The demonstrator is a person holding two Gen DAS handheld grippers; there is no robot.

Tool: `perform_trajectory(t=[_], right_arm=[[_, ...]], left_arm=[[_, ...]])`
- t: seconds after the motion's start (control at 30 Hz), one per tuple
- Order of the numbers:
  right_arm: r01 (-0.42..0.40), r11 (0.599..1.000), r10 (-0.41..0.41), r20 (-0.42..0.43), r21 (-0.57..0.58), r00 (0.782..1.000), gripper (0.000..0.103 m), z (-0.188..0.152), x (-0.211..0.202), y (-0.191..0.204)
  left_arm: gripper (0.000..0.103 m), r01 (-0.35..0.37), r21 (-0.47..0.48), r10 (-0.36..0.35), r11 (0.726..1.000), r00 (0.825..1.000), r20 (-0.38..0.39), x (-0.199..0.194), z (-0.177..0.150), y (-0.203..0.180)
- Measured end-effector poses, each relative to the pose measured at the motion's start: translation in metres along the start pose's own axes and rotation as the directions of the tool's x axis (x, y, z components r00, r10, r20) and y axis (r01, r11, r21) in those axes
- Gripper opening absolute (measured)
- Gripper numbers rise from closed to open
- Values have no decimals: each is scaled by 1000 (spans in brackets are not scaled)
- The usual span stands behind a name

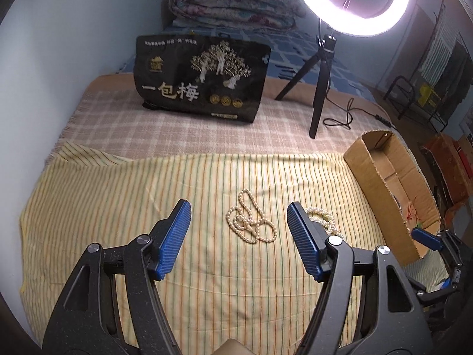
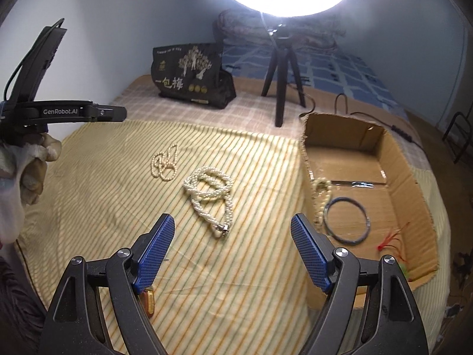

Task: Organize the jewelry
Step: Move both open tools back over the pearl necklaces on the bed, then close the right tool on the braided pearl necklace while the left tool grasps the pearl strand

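A thin pearl necklace [image 1: 250,220] lies coiled on the yellow striped cloth [image 1: 118,195], just ahead of my open, empty left gripper [image 1: 238,211]; it also shows in the right wrist view [image 2: 164,163]. A thicker braided pearl necklace [image 2: 211,196] lies ahead of my open, empty right gripper [image 2: 232,227]; in the left wrist view it [image 1: 323,220] is partly hidden behind my right finger. The open cardboard box [image 2: 375,159] to the right holds a blue bangle [image 2: 346,219], a pearl piece [image 2: 320,195] and a red tasselled item [image 2: 390,241].
A black snack bag [image 1: 201,80] and a ring light on a tripod [image 1: 320,68] with its cable [image 1: 348,115] stand behind the cloth. A small amber object [image 2: 150,301] lies under my right gripper's left finger. The left gripper's body [image 2: 59,112] shows at the right view's left edge.
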State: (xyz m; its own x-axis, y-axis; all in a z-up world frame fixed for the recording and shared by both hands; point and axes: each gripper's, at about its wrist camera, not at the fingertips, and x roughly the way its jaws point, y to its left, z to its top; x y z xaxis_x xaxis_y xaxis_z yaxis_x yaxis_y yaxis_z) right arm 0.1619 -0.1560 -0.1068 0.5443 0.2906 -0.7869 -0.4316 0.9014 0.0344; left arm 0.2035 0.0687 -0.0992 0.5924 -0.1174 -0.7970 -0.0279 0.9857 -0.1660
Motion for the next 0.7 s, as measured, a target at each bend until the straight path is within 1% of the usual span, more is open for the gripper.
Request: perform_trajectory(t=[0.03, 0.07, 0.13, 0.33, 0.4, 0.47, 0.7], right_arm=[[-8, 1000, 8, -7, 3, 1000, 81, 1, 4, 0], [-16, 1000, 16, -12, 7, 1000, 80, 2, 7, 1], [-30, 999, 30, -28, 10, 999, 77, 4, 15, 2], [-70, 997, 67, -71, -30, 995, 75, 7, 39, 16], [-68, 997, 64, -87, -43, 994, 75, 7, 48, 21], [-70, 997, 65, -101, -41, 993, 76, 8, 59, 24], [-72, 997, 68, -136, -32, 988, 76, 13, 87, 34]], left_arm=[[68, 9, -9, -9, 1000, 1000, -10, 4, 0, 1], [62, 14, -18, -15, 1000, 1000, -21, 7, 0, 2], [57, 22, -33, -24, 999, 999, -42, 14, 0, 4], [57, 42, -60, -48, 997, 995, -88, 34, -2, 6], [56, 49, -71, -56, 996, 993, -103, 40, -2, 8], [50, 56, -88, -66, 995, 991, -119, 46, -3, 10], [50, 71, -137, -93, 988, 982, -162, 66, -4, 21]])
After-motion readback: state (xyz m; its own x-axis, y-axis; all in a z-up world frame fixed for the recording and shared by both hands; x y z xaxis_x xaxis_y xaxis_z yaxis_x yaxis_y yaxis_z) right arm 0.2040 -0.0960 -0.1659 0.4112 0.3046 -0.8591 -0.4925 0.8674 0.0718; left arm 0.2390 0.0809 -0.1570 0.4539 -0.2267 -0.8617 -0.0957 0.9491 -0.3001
